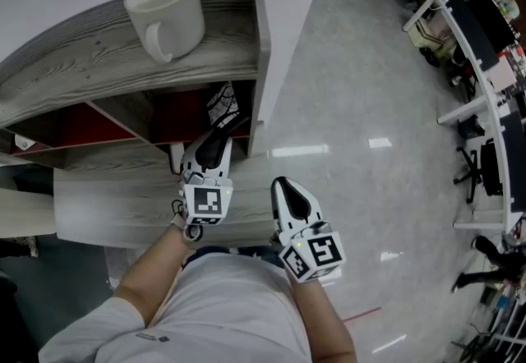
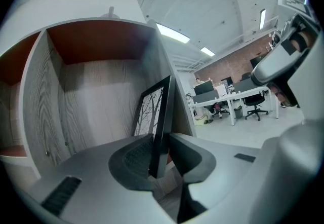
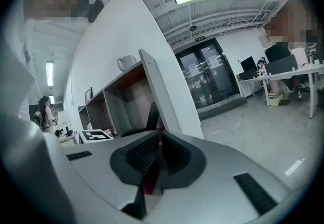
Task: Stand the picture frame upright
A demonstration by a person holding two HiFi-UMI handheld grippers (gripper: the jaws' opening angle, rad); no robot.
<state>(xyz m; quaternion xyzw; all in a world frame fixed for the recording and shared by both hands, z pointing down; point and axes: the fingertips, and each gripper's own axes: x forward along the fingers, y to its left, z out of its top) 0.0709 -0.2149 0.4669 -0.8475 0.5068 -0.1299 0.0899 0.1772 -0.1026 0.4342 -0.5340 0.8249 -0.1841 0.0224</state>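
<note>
A white mug (image 1: 164,12) stands on top of the grey wood shelf unit (image 1: 74,66) I am working at. Polished floor (image 1: 370,189) and office desks (image 1: 481,41) stretch away to the right. The picture frame (image 2: 154,111), a print of bare trees in a black border, stands close to upright in the unit's right-hand compartment, leaning slightly, with the side wall (image 1: 261,66) near it. My left gripper (image 2: 161,154) reaches almost level into that compartment. Its jaws are clamped on the frame's lower edge, one pad on each face. The bare left forearm (image 1: 148,271) comes in from the lower left. My right gripper (image 1: 283,187) hangs over the pale ledge (image 1: 115,201) in front of the unit, just right of the left one and apart from the frame. It points towards the shelf's outer corner, its jaws pressed together with nothing in them.
</note>
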